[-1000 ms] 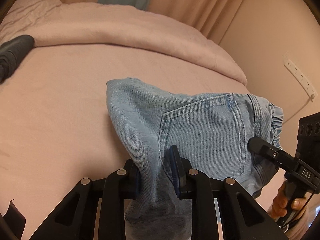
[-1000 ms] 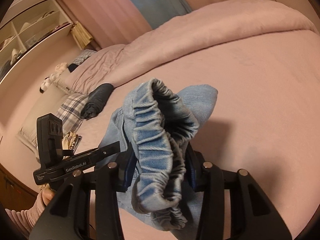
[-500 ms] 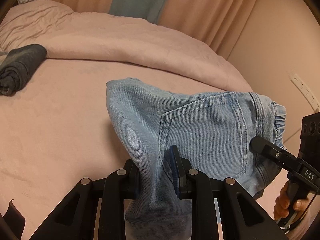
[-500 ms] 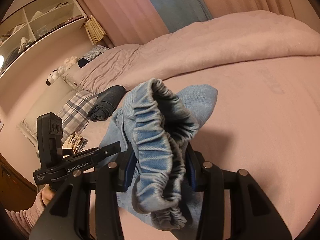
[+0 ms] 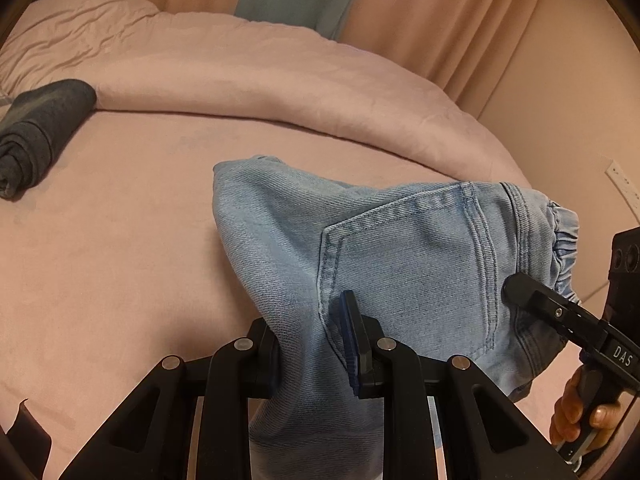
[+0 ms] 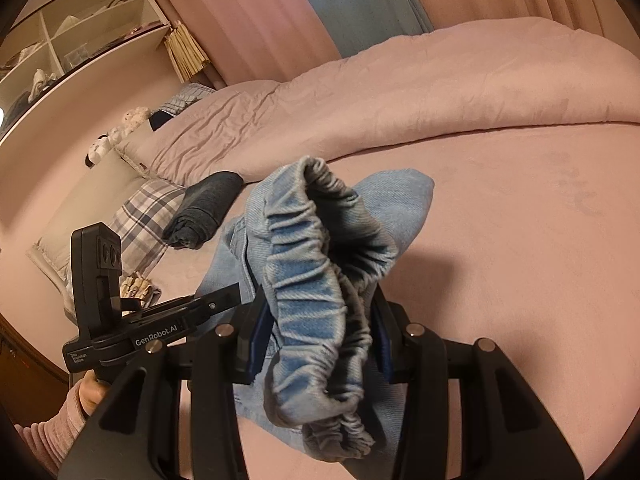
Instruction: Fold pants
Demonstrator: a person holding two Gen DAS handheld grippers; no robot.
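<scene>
Pants [image 5: 400, 248] clamped between both tongs [image 5: 312, 344], lifted

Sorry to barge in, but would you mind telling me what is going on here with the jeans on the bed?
A person is folding light blue jeans over a pink bed, with a handheld gripper in each hand. The left gripper is clamped on the denim near the back pocket, and the right gripper is clamped on the gathered elastic waistband. The jeans hang bunched between them, not yet laid flat. A rolled dark garment lies farther up the bed.
</scene>
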